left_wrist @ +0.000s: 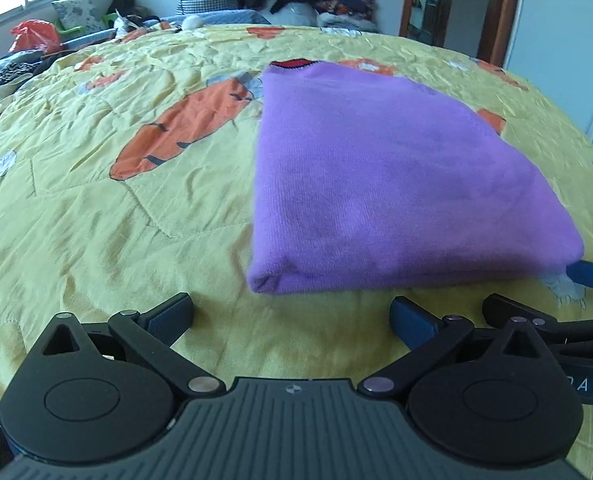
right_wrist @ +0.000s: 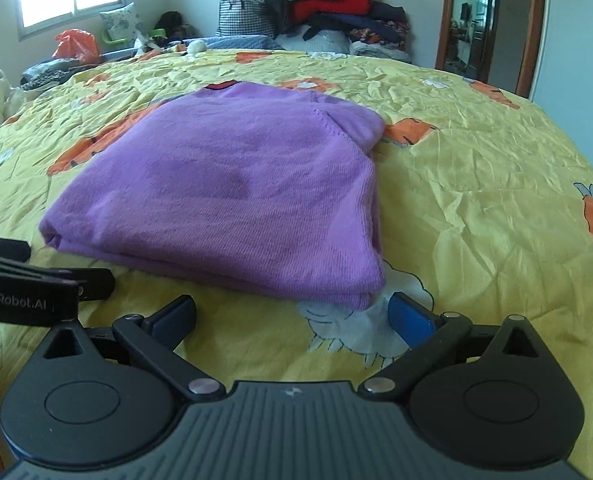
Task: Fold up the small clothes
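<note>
A purple knit sweater (left_wrist: 384,176) lies folded flat on the yellow bedspread (left_wrist: 96,220), its red collar at the far end. It also shows in the right wrist view (right_wrist: 232,200). My left gripper (left_wrist: 292,316) is open and empty, just short of the sweater's near left corner. My right gripper (right_wrist: 292,316) is open and empty, just short of the sweater's near right corner. The right gripper's fingers (left_wrist: 592,276) show at the right edge of the left wrist view, and the left gripper's fingers (right_wrist: 56,280) show at the left edge of the right wrist view.
The bedspread (right_wrist: 476,200) has orange carrot prints. A pile of clothes (right_wrist: 328,4) and a checked bag (right_wrist: 244,12) stand beyond the bed's far edge. An orange plastic bag (right_wrist: 76,44) and a pillow lie at the far left. A doorway (right_wrist: 472,16) is at the right.
</note>
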Tool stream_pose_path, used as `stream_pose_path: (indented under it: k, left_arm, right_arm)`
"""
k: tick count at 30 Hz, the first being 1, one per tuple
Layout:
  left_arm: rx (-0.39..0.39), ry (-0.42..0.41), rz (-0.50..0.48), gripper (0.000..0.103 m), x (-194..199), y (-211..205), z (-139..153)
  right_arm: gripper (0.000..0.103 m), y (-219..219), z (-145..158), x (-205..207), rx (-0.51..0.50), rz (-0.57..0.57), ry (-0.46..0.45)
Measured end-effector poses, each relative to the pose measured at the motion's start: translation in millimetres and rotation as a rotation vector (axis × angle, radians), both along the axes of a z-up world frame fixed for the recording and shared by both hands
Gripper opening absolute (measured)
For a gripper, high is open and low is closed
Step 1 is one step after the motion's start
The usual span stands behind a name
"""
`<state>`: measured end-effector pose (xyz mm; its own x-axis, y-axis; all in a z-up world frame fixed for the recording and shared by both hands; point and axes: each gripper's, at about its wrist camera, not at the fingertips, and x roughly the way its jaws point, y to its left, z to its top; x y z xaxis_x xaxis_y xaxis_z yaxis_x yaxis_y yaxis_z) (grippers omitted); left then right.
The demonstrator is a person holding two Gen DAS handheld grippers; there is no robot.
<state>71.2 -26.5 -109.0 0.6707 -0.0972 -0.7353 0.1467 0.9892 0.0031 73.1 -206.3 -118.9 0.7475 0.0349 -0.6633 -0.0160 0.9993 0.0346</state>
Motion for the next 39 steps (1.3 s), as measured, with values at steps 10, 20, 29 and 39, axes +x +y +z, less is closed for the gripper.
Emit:
stream_pose_path:
  k: [10, 20, 29, 39]
  left_arm:
    - [0.006, 0.019, 0.038, 0.103, 4.2, -3.1, 2.1]
    - [0.007, 0.014, 0.045, 0.103, 4.5, -3.6, 1.9]
    - [0.009, -0.004, 0.054, 0.103, 2.0, -4.5, 0.3]
    - [0.012, -0.008, 0.048, 0.103, 1.4, -5.4, 0.3]
  right_arm:
    - [0.103, -4.0, -0.4, 4.9, 0.002, -0.026, -0.005]
    - [0.103, -4.4, -0.5, 5.0, 0.002, -0.025, -0.006]
    - [0.103, -4.1, -0.6, 4.7, 0.002, -0.025, -0.006]
    - [0.103, -4.1, -0.7, 4.8, 0.002, -0.025, -0.006]
